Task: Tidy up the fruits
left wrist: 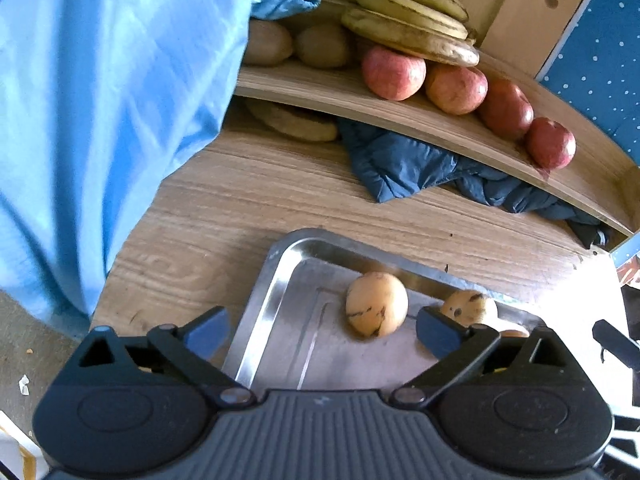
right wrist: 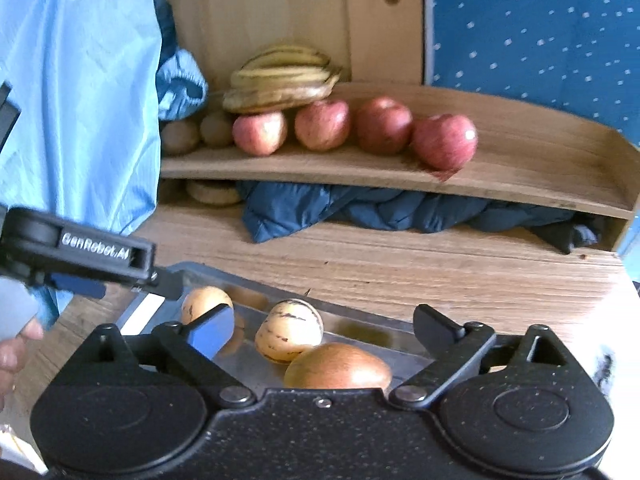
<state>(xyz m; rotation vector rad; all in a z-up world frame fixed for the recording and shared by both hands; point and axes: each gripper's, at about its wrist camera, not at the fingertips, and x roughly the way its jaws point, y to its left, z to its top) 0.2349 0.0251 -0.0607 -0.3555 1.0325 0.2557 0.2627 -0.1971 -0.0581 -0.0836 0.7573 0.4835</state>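
left wrist view: left hand-held gripper [left wrist: 322, 330] wide open, empty

Crumpled dark blue jacket [left wrist: 404, 164] under shelf, beside light blue cloth [left wrist: 100, 100]

Both wrist views look steeply down, close over the tray [left wrist: 256, 308], sharing the shelf [right wrist: 360, 178] beyond

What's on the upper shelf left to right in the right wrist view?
Two kiwis → four red apples: first, second, third, fourth. The banana bunch lies across the top of the first two apples, so it has no clear slot of its own.
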